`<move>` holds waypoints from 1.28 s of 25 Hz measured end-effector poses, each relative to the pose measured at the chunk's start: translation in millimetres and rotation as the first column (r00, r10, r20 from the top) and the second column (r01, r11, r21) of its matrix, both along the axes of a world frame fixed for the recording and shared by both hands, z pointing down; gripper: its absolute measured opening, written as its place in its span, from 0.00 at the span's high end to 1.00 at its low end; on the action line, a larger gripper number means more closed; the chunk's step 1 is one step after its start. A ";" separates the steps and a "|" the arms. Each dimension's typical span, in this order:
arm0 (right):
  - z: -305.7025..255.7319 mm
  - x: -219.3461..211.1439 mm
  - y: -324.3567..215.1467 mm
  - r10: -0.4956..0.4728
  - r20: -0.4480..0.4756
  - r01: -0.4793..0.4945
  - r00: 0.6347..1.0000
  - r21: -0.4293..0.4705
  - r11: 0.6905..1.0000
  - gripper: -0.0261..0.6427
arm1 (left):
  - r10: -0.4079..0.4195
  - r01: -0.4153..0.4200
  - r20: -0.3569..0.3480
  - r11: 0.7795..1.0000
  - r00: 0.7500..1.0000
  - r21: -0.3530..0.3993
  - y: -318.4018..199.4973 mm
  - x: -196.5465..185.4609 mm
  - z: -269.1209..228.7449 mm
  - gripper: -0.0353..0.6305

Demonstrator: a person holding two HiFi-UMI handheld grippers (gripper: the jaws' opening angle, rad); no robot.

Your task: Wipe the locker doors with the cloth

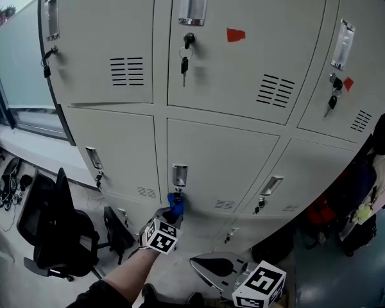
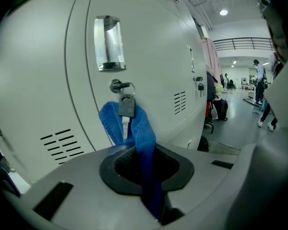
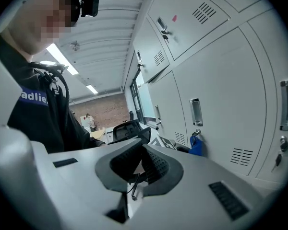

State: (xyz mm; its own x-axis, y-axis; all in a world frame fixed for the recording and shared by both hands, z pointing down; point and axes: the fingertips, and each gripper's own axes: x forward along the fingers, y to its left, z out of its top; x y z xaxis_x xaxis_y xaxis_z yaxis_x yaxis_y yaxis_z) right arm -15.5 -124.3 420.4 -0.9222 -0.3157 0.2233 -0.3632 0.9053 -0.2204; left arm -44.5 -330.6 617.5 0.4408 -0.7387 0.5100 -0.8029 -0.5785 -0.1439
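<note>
Against locker door, cloth clamped in left hand-held gripper, behind key.

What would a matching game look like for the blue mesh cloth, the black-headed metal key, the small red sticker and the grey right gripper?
1 blue mesh cloth
2 black-headed metal key
3 small red sticker
4 grey right gripper

A jaws together, nothing held
B hanging from a locker lock
C clamped in the left gripper
D stuck on an upper locker door

Pairs: 1-C, 2-B, 3-D, 4-A.
</note>
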 end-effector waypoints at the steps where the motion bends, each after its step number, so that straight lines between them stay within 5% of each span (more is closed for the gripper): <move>1: -0.5 -2.2 -1.2 -0.001 -0.002 0.001 1.000 0.001 1.000 0.96 | -0.011 0.011 -0.005 1.000 1.000 0.001 -2.5 -5.6 0.1 0.87; 9: 3.6 -5.2 -4.3 0.019 0.001 -0.019 1.000 -0.039 0.999 0.96 | 0.030 -0.030 -0.004 0.999 1.000 0.023 -15.9 6.7 -7.9 0.87; 22: 3.3 53.1 -19.1 0.125 0.027 -0.124 0.992 -0.041 0.991 0.96 | 0.226 -0.227 0.024 0.973 0.974 0.042 -12.0 127.8 -11.4 0.87; 32: 4.5 104.0 -18.8 0.168 0.033 -0.167 0.985 -0.041 0.985 0.96 | 0.296 -0.297 0.031 0.954 0.955 0.036 -8.0 196.3 -12.8 0.87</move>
